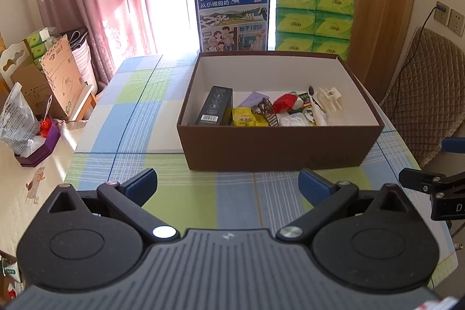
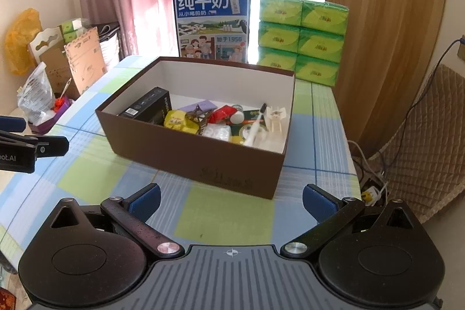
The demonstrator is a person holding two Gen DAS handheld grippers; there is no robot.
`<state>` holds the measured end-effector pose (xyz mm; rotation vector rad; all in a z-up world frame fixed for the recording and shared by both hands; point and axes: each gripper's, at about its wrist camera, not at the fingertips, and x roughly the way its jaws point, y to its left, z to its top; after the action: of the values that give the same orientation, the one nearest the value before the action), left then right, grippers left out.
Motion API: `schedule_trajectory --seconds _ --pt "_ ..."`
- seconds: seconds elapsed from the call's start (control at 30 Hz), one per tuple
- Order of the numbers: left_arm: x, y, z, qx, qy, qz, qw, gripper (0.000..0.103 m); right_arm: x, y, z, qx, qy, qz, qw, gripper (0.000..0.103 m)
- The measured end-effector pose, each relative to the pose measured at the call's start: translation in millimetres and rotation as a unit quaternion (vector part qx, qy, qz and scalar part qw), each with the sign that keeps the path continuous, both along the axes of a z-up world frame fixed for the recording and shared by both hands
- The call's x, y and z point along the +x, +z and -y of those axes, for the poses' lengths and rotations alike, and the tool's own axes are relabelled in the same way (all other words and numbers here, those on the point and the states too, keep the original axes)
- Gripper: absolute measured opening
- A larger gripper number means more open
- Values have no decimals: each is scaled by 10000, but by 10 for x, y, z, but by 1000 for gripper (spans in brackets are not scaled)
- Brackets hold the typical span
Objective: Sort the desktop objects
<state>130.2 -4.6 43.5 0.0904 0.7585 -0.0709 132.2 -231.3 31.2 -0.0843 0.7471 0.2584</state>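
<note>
The brown box (image 1: 273, 147) sits on the checked tablecloth (image 1: 186, 199) with the small things gathered inside — a black carton (image 1: 215, 106), a yellow packet (image 1: 247, 117), a toothbrush (image 1: 315, 106) and a white clip (image 1: 330, 98). Both the left gripper (image 1: 228, 185) and the right gripper (image 2: 231, 204) hang near the box — fingers spread wide, nothing held. Behind the box stand a milk carton (image 1: 232, 13) and a stack of green tissue packs (image 1: 315, 19).

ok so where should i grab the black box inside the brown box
Judging by its pose, take the black box across its narrow sides at the raised end, coming from above. It lies along the brown box's left wall, so the left gripper, open, seems best placed.
</note>
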Motion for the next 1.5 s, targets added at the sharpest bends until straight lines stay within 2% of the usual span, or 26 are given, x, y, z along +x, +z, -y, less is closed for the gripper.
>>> schedule_trajectory --seconds 0.27,0.73,1.13,1.5 --pt "-192 -63 66 26 76 -135 9999 102 -200 -17 62 -17 36 -60 10000 101" --pt "-395 -55 137 233 295 -95 9992 102 -346 -53 122 -48 124 -101 9999 101" --pt "-465 -176 165 228 343 -321 9986 102 -398 -142 125 -125 289 -255 9992 101" --pt "-389 -200 206 256 314 -368 9985 102 -359 -207 95 -179 336 -340 9987 101"
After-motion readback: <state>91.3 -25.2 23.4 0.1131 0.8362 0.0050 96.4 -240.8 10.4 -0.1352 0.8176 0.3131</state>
